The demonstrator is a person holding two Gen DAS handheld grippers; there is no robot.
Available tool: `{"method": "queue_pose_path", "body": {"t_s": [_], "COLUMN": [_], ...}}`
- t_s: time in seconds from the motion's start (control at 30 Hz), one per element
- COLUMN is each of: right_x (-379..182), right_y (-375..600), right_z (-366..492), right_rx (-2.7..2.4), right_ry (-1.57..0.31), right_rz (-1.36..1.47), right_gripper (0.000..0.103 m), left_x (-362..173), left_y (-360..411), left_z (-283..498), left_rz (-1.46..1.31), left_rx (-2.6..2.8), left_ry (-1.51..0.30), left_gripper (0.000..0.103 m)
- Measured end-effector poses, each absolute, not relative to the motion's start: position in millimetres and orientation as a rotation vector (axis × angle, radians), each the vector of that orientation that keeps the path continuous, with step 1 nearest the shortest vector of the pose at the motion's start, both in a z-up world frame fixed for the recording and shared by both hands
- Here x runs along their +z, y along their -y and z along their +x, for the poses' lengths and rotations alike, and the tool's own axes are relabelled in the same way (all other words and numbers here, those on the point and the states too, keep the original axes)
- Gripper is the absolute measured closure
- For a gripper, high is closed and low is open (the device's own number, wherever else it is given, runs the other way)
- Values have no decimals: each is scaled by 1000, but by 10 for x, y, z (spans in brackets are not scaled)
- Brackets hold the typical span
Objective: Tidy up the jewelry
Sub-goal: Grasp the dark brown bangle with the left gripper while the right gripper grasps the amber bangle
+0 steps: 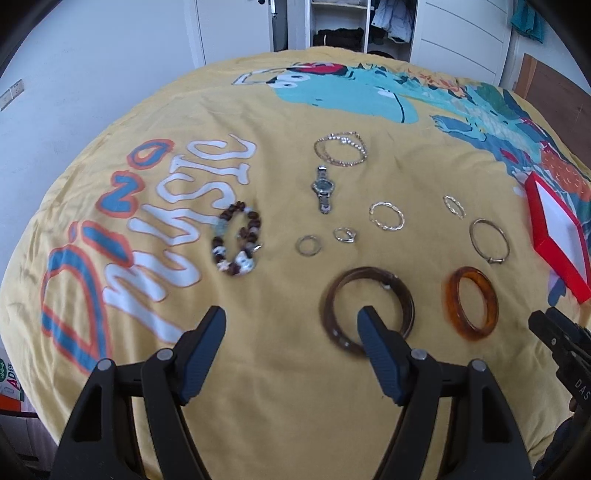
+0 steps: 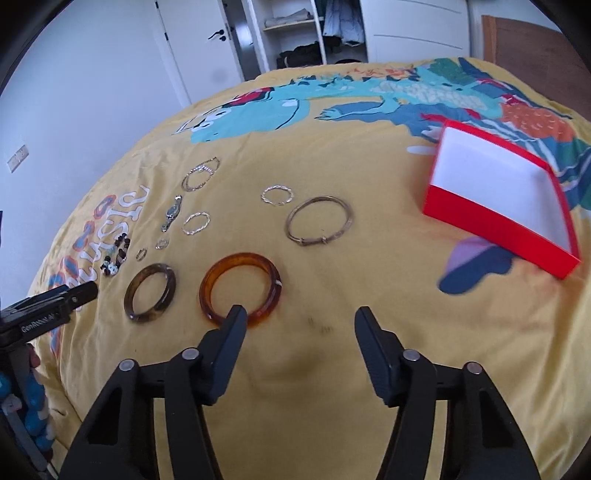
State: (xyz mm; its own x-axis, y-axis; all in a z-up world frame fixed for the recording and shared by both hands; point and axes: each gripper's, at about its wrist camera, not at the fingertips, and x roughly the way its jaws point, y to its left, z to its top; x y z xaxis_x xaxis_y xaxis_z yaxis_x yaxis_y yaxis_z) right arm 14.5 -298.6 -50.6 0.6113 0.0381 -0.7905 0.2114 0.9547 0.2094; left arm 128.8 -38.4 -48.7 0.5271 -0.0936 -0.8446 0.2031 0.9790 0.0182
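Note:
Jewelry lies spread on a yellow bedspread [image 1: 277, 369]. A dark brown bangle [image 1: 334, 291] lies under my open left gripper [image 1: 291, 317]; its right finger overlaps the ring. An amber bangle [image 1: 471, 302] [image 2: 240, 288] lies just ahead of my open, empty right gripper [image 2: 299, 315]. Farther out lie a beaded bracelet [image 1: 236, 240], a watch [image 1: 322, 188], a chain bracelet [image 1: 341, 147], two small rings [image 1: 308, 245], twisted hoops [image 1: 386, 216] and a thin metal bangle [image 2: 319, 219]. An open red box [image 2: 495, 195] with a white inside stands to the right.
The bedspread carries a dinosaur print [image 2: 295, 107] and lettering [image 1: 122, 240]. An open wardrobe [image 2: 306, 33], a white door [image 2: 192, 48] and a wall stand behind the bed. A wooden headboard [image 2: 539, 55] is at the far right.

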Motion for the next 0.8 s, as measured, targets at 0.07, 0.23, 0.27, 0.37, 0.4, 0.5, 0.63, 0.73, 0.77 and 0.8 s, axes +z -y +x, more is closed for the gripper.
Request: {"method": "queue_pose_path", "body": {"t_s": [0.07, 0.23, 0.27, 0.37, 0.4, 0.5, 0.63, 0.73, 0.77, 0.8], "right_x": [-579, -810, -869, -996, -1018, -1076, -1102, -1075, -1061, -1039], "right_y": [2970, 2925, 2913, 2880, 2873, 2809, 2744, 2705, 2693, 2693], "right_z": [313, 606, 655, 748, 760, 830, 888, 877, 860, 831], "right_rx": [-69, -12, -2, 16, 22, 32, 29, 34, 32, 31], "right_ry": [-927, -985, -999, -1024, -1027, -1035, -1040, -1044, -1042, -1041], "right_rz": [296, 288, 284, 265, 259, 208, 150, 125, 118, 118], "right_gripper": [53, 68, 69, 74, 74, 75, 80, 91, 91, 92], "left_x": [-576, -812, -855, -989, -1021, -1058, -1060, -1002, -986, -977], "left_y": [450, 516, 521, 521, 523, 573, 635, 701, 715, 723], "left_z": [1377, 1539, 1552, 1579, 1584, 1605, 1648, 1625, 1609, 1593], "left_rz": [121, 116, 120, 120, 121, 131, 142, 182, 200, 204], "left_rx": [-171, -144, -139, -129, -127, -119, -117, -117, -111, -109], "left_ry": [-1020, -1072, -1080, -1103, -1105, -1095, -1076, -1055, -1048, -1047], "left_gripper": [31, 32, 32, 33, 33, 34, 55, 86, 89, 93]}}
